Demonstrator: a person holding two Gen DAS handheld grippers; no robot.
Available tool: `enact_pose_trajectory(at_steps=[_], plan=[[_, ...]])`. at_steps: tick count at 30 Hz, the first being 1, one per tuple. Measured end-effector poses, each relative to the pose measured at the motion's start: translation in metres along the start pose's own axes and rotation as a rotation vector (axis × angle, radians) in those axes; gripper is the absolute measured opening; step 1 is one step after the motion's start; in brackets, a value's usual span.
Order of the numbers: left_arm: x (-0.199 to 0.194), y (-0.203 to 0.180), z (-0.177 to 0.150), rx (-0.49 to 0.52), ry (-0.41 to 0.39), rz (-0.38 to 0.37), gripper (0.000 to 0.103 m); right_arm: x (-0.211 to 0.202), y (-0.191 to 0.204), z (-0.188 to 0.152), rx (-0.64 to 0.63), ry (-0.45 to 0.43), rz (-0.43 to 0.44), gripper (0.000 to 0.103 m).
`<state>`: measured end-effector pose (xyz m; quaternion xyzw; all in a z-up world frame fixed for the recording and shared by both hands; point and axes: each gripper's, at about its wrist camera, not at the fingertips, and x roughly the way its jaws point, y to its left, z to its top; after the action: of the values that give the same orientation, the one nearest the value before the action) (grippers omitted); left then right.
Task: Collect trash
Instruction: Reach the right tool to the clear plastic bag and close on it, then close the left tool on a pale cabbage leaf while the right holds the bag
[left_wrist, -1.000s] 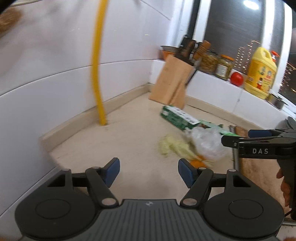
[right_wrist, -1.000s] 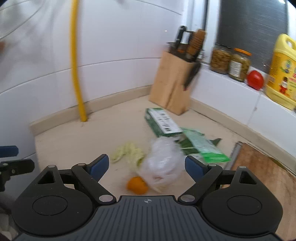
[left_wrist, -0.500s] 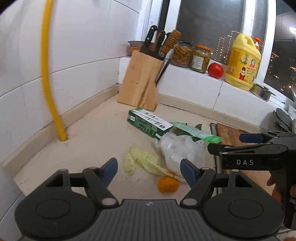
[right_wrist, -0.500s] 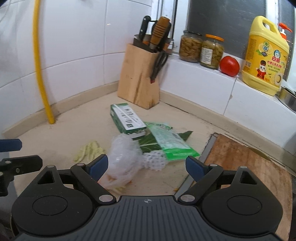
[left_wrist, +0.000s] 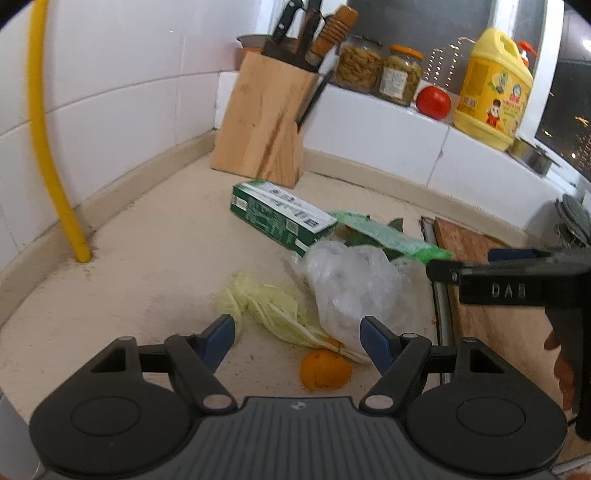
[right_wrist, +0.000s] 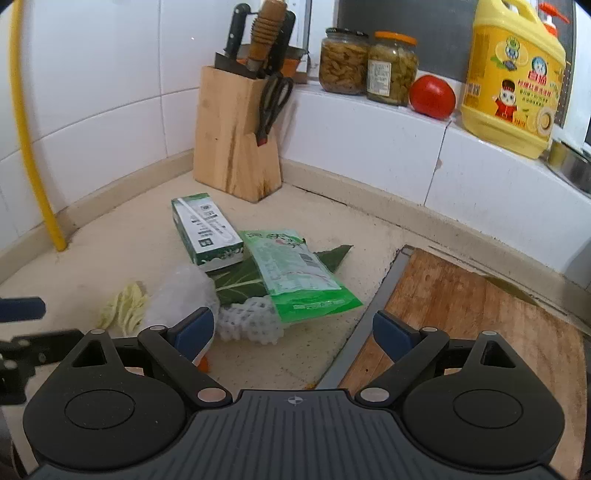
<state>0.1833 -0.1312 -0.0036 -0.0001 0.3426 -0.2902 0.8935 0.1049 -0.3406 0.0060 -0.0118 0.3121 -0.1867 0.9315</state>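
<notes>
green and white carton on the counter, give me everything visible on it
The green and white carton is a long rectangular cardboard box lying flat on the beige countertop, in front of the wooden knife block. The top face is white with printed text and a small code; the sides are green. It looks closed and undented. Its near end overlaps the dark green leaf and meets the green plastic packet. Neither gripper touches it.

A green carton (right_wrist: 207, 230) was seen lying on the counter (right_wrist: 122, 236) beside a green packet (right_wrist: 295, 275), with white foam netting (right_wrist: 251, 319) and a clear bag (right_wrist: 181, 291) nearer the right gripper (right_wrist: 293, 332), whose jaws were spread with nothing between them.
</notes>
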Motion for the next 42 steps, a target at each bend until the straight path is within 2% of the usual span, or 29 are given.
enact_pose_trajectory(at_steps=[4,10,17,20,22,23,24,25,27,30,33,38,40,42], plan=[[0.013,0.001,0.003,0.041,0.016,0.031,0.068,0.009,-0.005,0.003,0.020,0.016,0.029,0.096],[0.021,0.017,0.013,0.005,0.021,0.039,0.068,0.018,-0.002,0.011,0.047,0.037,0.124,0.096],[0.029,0.023,0.007,-0.008,0.052,0.039,0.068,0.035,0.021,0.014,-0.024,0.074,0.175,0.096],[0.028,0.024,0.004,-0.015,0.060,0.030,0.068,0.034,0.029,0.012,-0.042,0.088,0.222,0.093],[0.028,0.024,0.002,-0.013,0.063,0.032,0.068,0.031,0.036,0.010,-0.070,0.085,0.253,0.082],[0.028,0.023,0.002,-0.013,0.062,0.030,0.068,0.030,0.040,0.009,-0.088,0.085,0.273,0.066],[0.026,0.023,0.002,-0.014,0.059,0.028,0.068,0.031,0.043,0.010,-0.100,0.094,0.286,0.057],[0.024,0.022,0.002,-0.013,0.053,0.026,0.068,0.034,0.045,0.010,-0.099,0.111,0.298,0.041],[0.019,0.023,0.002,-0.015,0.041,0.024,0.068,0.039,0.043,0.010,-0.066,0.139,0.322,0.031],[0.015,0.026,0.004,-0.019,0.033,0.024,0.068,0.031,0.033,0.012,-0.015,0.140,0.364,0.023],[0.014,0.028,0.007,-0.024,0.029,0.026,0.068,0.013,0.016,0.018,0.039,0.112,0.395,0.021],[0.029,0.025,0.015,-0.006,0.048,0.017,0.070,-0.014,-0.007,0.025,0.067,0.051,0.380,0.021],[0.042,0.023,0.018,-0.009,0.070,0.013,0.071,-0.016,-0.013,0.023,0.048,0.050,0.345,0.028],[0.056,0.021,0.019,-0.020,0.093,0.020,0.072,-0.012,-0.017,0.017,0.042,0.064,0.311,0.042]])
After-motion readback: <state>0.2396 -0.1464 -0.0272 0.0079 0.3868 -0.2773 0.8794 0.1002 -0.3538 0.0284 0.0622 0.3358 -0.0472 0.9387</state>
